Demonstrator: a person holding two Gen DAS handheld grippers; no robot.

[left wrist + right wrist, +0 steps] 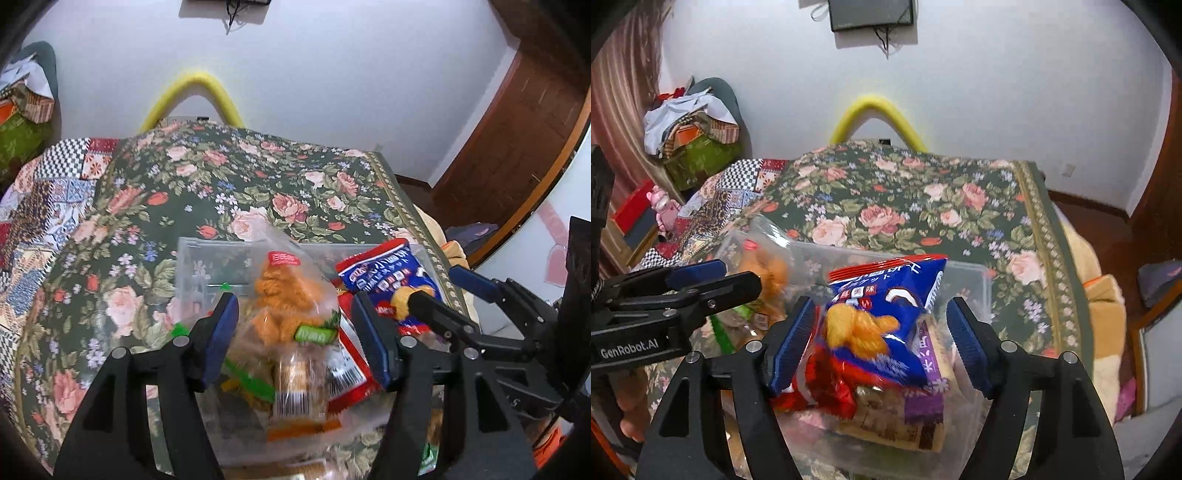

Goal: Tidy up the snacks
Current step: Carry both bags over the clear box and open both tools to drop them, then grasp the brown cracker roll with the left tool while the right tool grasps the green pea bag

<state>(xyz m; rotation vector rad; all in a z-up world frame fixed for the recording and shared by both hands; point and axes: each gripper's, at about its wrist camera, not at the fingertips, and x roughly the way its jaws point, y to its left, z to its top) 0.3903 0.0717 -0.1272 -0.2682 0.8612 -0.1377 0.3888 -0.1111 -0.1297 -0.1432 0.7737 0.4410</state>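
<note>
A floral cloth [258,177] covered the table, and on it sat a clear plastic bin [971,280] of snacks. The blue snack bag [886,314] and clear bag of orange twists [284,291] lay inside. The left gripper [295,332] and right gripper [882,343] each stood wide around a bag, pads not pressing.

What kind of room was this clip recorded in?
Most likely a lived-in room of a home, perhaps a bedroom or sitting room. A dark green floral woven cloth covers the work surface, a patchwork quilt lies beside it, and a small pink toy figure stands near piled belongings.
</note>
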